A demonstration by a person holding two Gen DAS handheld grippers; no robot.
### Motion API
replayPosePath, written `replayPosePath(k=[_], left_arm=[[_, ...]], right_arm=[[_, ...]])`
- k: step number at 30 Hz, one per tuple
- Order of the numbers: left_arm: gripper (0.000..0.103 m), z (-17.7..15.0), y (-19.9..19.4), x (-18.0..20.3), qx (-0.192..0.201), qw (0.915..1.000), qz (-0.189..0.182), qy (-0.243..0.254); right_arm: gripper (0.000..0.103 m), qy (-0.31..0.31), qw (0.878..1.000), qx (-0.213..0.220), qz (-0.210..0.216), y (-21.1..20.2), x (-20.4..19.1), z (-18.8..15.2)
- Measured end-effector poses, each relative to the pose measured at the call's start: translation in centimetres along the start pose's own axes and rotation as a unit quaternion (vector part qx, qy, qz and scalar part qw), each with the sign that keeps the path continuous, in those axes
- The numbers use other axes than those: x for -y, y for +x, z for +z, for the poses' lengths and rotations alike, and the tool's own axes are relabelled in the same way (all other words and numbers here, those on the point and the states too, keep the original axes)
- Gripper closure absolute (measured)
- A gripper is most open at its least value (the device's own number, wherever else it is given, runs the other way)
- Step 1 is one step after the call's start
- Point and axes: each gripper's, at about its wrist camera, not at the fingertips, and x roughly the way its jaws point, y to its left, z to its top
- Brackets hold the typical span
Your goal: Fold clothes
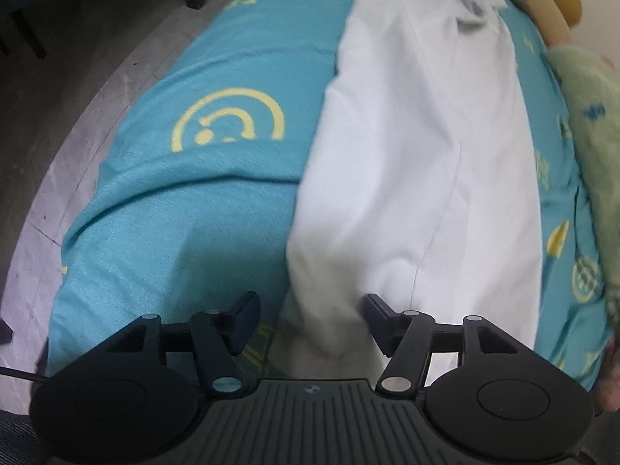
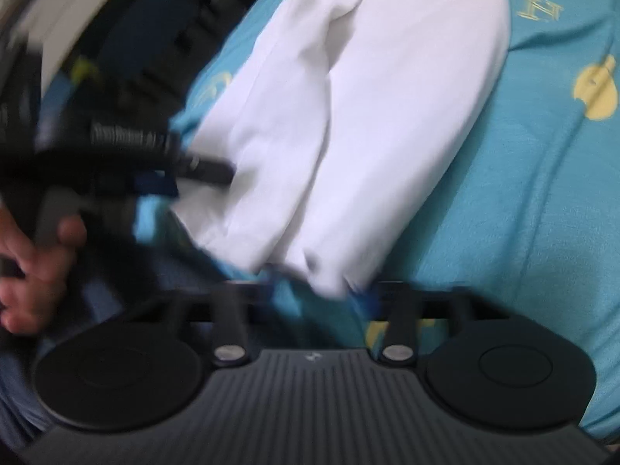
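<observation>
Two grippers work one long white cotton garment (image 1: 418, 162), folded lengthwise on the turquoise bedsheet with yellow prints (image 1: 186, 209). Left gripper (image 1: 310, 310) points down at the near hem, jaws apart, cloth lying between them but not pinched. Right gripper (image 2: 321, 290) is blurred; its fingertips hide under the hem, jaws together, grip unclear. Pale green cloth (image 1: 589, 124) lies just beside the garment.

Teal cloth with yellow prints (image 1: 186, 201) covered the worktop. Grey floor (image 1: 89, 89) lay beyond, dark furniture legs (image 1: 31, 35) standing at far left.
</observation>
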Motion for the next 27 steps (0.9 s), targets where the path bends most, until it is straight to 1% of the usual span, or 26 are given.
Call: replayPosePath(k=[1, 3, 5, 8, 11, 12, 14, 16, 18, 19, 20, 21, 22, 24, 25, 26, 27], left_arm=[[0.076, -0.1, -0.2, 0.0, 0.001, 1.0, -0.004, -0.005], [0.098, -0.3, -0.7, -0.4, -0.002, 0.9994, -0.027, -0.019], [0.099, -0.4, -2.2, -0.8, 0.024, 0.9971, -0.064, -0.035], [0.1, -1.0, -5.5, -1.4, 0.065, 0.9877, -0.127, -0.064], [0.1, -2.0, -9.4, -1.5, 0.106, 0.9746, -0.181, -0.078], [0.1, -2.1, -10.7, -1.3, 0.12, 0.9701, -0.194, -0.083], [0.101, -2.8, -13.1, -1.3, 0.148, 0.9634, -0.206, -0.087], [0.101, -3.7, -14.8, -1.4, 0.165, 0.9598, -0.211, -0.084], [0.101, -4.4, -15.5, -1.4, 0.177, 0.9586, -0.211, -0.073], [0.101, -4.7, -15.2, -1.4, 0.176, 0.9616, -0.198, -0.071], [0.101, -5.1, -14.8, -1.4, 0.174, 0.9649, -0.184, -0.069], [0.101, -5.4, -14.4, -1.5, 0.172, 0.968, -0.17, -0.067], [0.101, -5.8, -13.9, -1.7, 0.172, 0.969, -0.162, -0.073], [0.101, -6.3, -12.7, -2.0, 0.166, 0.9709, -0.15, -0.085], [0.101, -6.4, -12.1, -2.0, 0.159, 0.9731, -0.145, -0.083], [0.101, -6.5, -11.5, -2.0, 0.151, 0.9754, -0.139, -0.081], [0.097, -6.4, -11.0, -1.8, 0.144, 0.9779, -0.13, -0.079]], right_arm=[[0.099, -0.004, 1.0, 0.0, -0.01, 0.0, -0.3, -0.1], [0.099, 0.006, 0.999, 0.03, -0.025, -1.1, -0.2, -0.1], [0.099, 0.042, 0.996, 0.071, -0.018, -3.1, 0.5, -0.1], [0.1, 0.076, 0.988, 0.133, 0.007, -6.8, 0.9, -0.1], [0.1, 0.079, 0.979, 0.188, 0.02, -11.3, -0.2, -0.6], [0.1, 0.075, 0.975, 0.207, 0.022, -13.1, -0.6, -0.7], [0.1, 0.063, 0.968, 0.243, 0.02, -16.5, -1.5, -1.3], [0.1, 0.051, 0.961, 0.271, 0.015, -19.3, -2.2, -2.2], [0.1, 0.033, 0.957, 0.289, 0.004, -21.1, -2.9, -3.6], [0.1, 0.027, 0.956, 0.293, -0.004, -21.6, -3.1, -4.4], [0.1, 0.033, 0.954, 0.297, -0.008, -21.7, -2.9, -5.1], [0.1, 0.048, 0.952, 0.303, -0.009, -21.8, -2.6, -5.8], [0.099, 0.064, 0.948, 0.311, -0.006, -21.8, -2.0, -6.4], [0.097, 0.101, 0.946, 0.308, -0.007, -20.8, -0.4, -6.7], [0.097, 0.119, 0.945, 0.304, -0.009, -20.1, 0.4, -6.9], [0.096, 0.135, 0.948, 0.288, -0.005, -19.1, 1.0, -6.7], [0.095, 0.148, 0.953, 0.265, 0.001, -17.9, 1.7, -6.3]])
